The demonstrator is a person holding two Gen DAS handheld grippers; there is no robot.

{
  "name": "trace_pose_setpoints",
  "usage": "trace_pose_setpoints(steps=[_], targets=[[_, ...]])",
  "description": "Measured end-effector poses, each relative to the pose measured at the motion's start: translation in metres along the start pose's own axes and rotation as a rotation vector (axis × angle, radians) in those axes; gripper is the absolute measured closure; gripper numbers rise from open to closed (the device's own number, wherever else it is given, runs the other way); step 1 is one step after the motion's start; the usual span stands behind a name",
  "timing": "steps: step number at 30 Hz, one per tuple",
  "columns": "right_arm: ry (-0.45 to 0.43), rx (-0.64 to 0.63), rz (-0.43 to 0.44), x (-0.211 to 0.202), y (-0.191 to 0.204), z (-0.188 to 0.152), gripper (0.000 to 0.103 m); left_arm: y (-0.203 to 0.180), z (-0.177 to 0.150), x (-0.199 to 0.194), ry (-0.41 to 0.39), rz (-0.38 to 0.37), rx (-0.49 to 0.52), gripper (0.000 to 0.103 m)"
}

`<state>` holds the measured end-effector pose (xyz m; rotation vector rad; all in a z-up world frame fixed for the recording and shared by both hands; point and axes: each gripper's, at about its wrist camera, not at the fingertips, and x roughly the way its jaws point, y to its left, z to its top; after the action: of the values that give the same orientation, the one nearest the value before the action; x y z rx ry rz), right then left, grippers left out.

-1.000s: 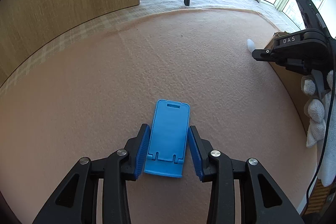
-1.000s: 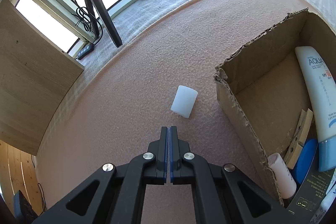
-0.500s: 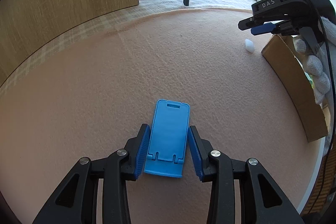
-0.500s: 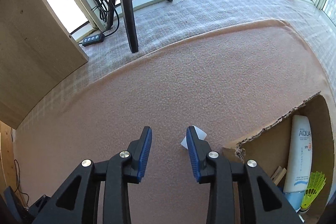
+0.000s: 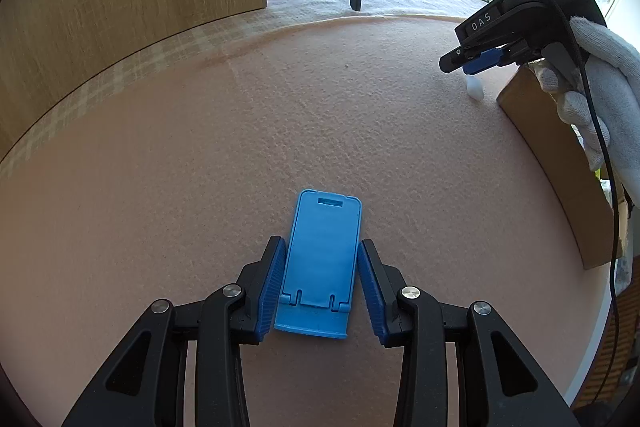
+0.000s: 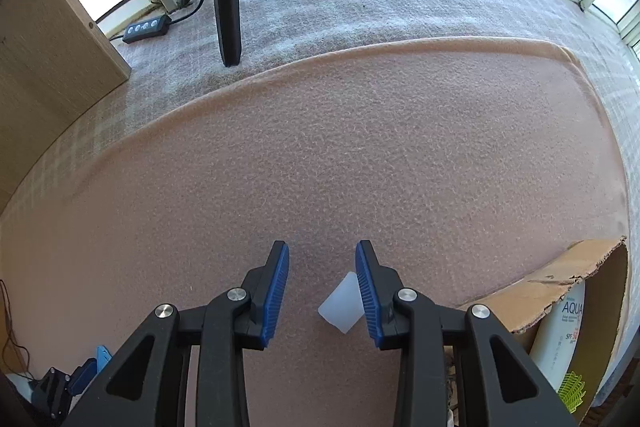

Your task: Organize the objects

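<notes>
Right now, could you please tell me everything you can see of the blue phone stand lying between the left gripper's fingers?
The blue phone stand looks like moulded plastic: a flat rounded back panel with a small slot near its far end and a hinged base with two notches at the near end. It lies folded flat on the pink felt mat, long axis pointing away from the camera. The left gripper straddles its near half, the ribbed blue pads close beside its edges; whether they press on it cannot be told.

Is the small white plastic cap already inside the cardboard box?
No, the small white plastic cap lies on the pink blanket, outside the cardboard box.
</notes>
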<state>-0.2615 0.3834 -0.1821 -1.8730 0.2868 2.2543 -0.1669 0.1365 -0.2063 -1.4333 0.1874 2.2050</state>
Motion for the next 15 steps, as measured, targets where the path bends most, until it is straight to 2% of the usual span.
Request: trace_pose_setpoints(steps=[6,9,10,12,13,15], targets=[[0.032,-0.083,-0.057,0.001,0.015,-0.007,0.072,0.0,-0.002,-0.002,0.006,0.001,0.002,0.063],[0.074,-0.119,-0.056,0.003,0.022,-0.012,0.072,0.0,-0.003,-0.002,0.006,0.001,0.001,0.063],[0.094,-0.124,-0.03,0.003,0.024,-0.016,0.072,0.0,-0.003,-0.002,0.007,0.001,0.001,0.063],[0.163,-0.111,0.095,0.004,0.028,-0.026,0.072,0.001,-0.003,-0.002,0.007,0.001,0.001,0.063],[0.167,-0.117,0.118,0.002,0.031,-0.032,0.072,0.001,-0.003,-0.002,0.007,0.001,0.0,0.063],[0.099,-0.144,0.094,-0.012,0.035,-0.041,0.072,0.002,-0.005,-0.003,0.008,0.001,-0.003,0.063]])
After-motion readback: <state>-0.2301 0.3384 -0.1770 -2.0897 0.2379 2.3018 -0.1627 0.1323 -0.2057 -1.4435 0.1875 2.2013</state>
